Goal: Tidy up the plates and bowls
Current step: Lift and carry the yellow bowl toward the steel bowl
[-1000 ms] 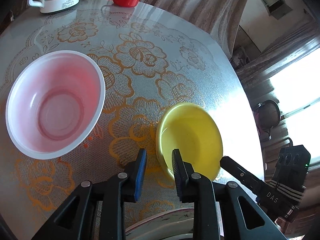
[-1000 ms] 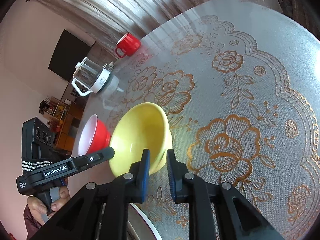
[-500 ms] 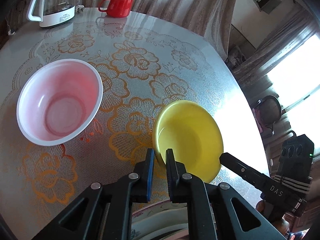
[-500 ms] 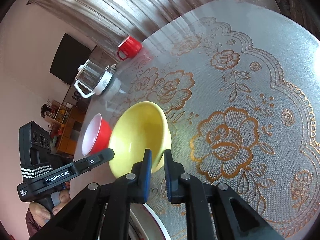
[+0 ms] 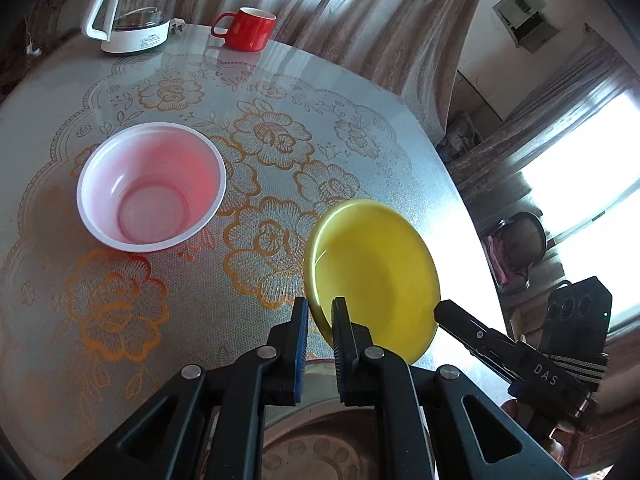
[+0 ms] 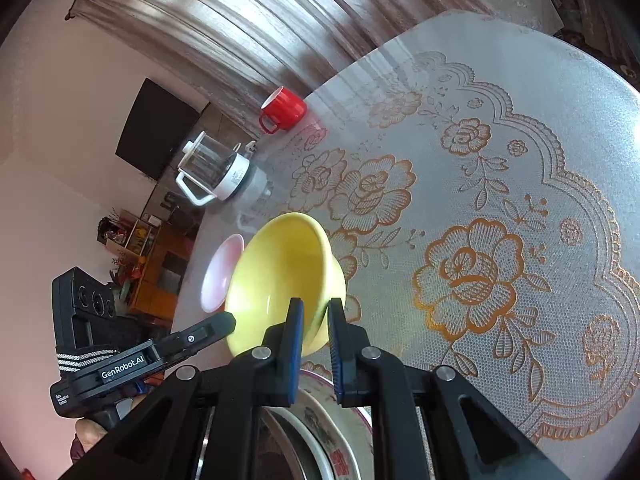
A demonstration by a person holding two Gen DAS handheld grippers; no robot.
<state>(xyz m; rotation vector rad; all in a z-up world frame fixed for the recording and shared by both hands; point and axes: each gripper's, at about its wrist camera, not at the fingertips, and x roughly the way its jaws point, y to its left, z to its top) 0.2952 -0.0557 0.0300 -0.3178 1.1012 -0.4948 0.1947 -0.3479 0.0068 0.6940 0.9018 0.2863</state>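
Left wrist view first: the left gripper (image 5: 320, 320) has its two black fingers, faced with blue pads (image 5: 301, 332), clenched on the near rim of the yellow bowl (image 5: 372, 276) — a smooth, glossy, round bowl tipped up on edge so its hollow faces the camera. At the far side of that rim sits the tip of the right gripper (image 5: 444, 308), a dark angular arm with white lettering. In the right wrist view the right gripper (image 6: 316, 320) likewise grips the yellow bowl (image 6: 284, 276) by its rim, pads to either side of the thin wall, and the left gripper (image 6: 224, 322) reaches in from the lower left; the bowl hangs tilted between the two, above the table (image 5: 60, 140). Beneath the fingers lies a shallow white plate (image 6: 352, 432) with a printed pattern, and a duller round dish (image 5: 320, 452) shows under the left gripper. Further out stands the pink bowl (image 5: 150, 186), a thin white-rimmed plastic shape with a flat bottom, upright and well apart from the yellow one. The tabletop is a frosted, embossed sheet with orange lace flowers. At the far edge a glass kettle (image 5: 132, 8) on a white base stands near a ribbed red mug (image 5: 248, 28), before pleated curtains. Compared with a second ago, both pairs of fingers have narrowed onto the rim, and the yellow bowl sits higher, its foot off the cloth.
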